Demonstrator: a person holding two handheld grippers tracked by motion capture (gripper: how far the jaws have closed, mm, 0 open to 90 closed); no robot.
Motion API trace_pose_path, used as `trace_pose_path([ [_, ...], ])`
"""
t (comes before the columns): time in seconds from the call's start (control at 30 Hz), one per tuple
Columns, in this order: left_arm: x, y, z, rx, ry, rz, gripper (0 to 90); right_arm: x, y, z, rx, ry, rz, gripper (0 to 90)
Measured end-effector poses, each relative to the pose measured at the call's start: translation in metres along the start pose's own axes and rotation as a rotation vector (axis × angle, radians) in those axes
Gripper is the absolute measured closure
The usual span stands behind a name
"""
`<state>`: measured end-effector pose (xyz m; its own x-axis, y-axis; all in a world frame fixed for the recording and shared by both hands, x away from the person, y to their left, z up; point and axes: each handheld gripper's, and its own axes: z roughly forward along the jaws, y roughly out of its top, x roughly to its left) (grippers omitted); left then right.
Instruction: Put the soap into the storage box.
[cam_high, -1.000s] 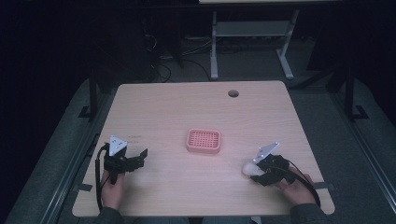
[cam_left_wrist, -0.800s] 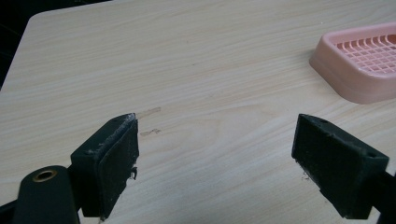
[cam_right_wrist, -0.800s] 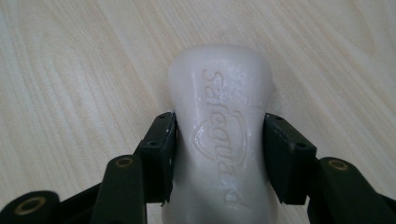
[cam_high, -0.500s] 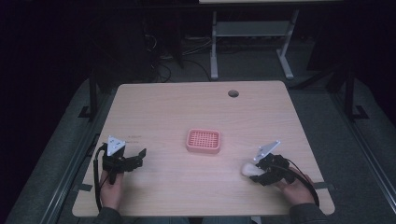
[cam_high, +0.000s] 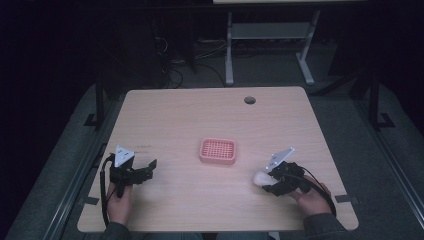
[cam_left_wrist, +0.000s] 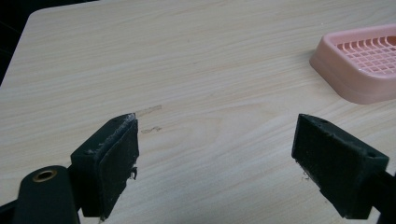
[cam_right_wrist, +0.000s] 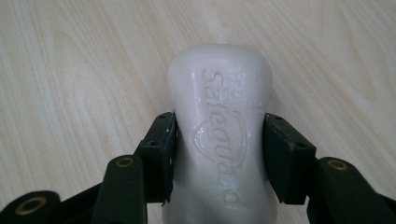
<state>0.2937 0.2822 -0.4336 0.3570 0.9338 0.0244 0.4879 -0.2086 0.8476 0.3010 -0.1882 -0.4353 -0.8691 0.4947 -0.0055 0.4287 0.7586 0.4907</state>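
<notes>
A: Start at the right tongs (cam_right_wrist: 219, 154). What have they got?

B: They pinch a white bar of soap (cam_right_wrist: 219, 135), one pad on each long side. The bar lies flat on the desk (cam_right_wrist: 70, 70) with its embossed face up, and its far end pokes out past the jaw tips.

A: And seen from above?

B: In the high view the right tongs (cam_high: 267, 181) sit near the desk's near right corner, the soap (cam_high: 261, 178) a pale lump at their tip, the person's hand (cam_high: 311, 196) behind them.

A: The left tongs?

B: The left tongs (cam_left_wrist: 215, 154) are spread wide, with bare wood between the pads. From above, the left tongs (cam_high: 146, 169) rest near the left edge of the desk, well apart from the right pair.

A: What lies around them?

B: A pink slotted soap dish (cam_high: 218, 151) stands ahead of both tongs, between them and nearer the right pair. From the left gripper view the soap dish (cam_left_wrist: 359, 63) is ahead and off to the right. Nothing lies between it and the soap.

A: Farther out?

B: A round cable hole (cam_high: 249, 100) near the desk's far edge, well beyond the dish.
</notes>
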Motion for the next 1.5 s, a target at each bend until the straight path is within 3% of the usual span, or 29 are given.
trace_pose_path([
  [0.17, 0.0, 0.0, 0.0, 0.003, 0.001, -0.002, 14.3, -0.001, 0.011, -0.002, 0.0, -0.003, -0.031, 48.6],
  [0.63, 0.001, 0.0, -0.001, 0.0, 0.006, -0.007, 14.4, -0.006, 0.029, -0.008, -0.006, 0.001, -0.055, 48.6],
  [1.5, 0.008, 0.0, -0.003, -0.003, 0.016, -0.028, 14.3, -0.012, 0.072, -0.001, -0.005, 0.018, -0.13, 48.6],
])
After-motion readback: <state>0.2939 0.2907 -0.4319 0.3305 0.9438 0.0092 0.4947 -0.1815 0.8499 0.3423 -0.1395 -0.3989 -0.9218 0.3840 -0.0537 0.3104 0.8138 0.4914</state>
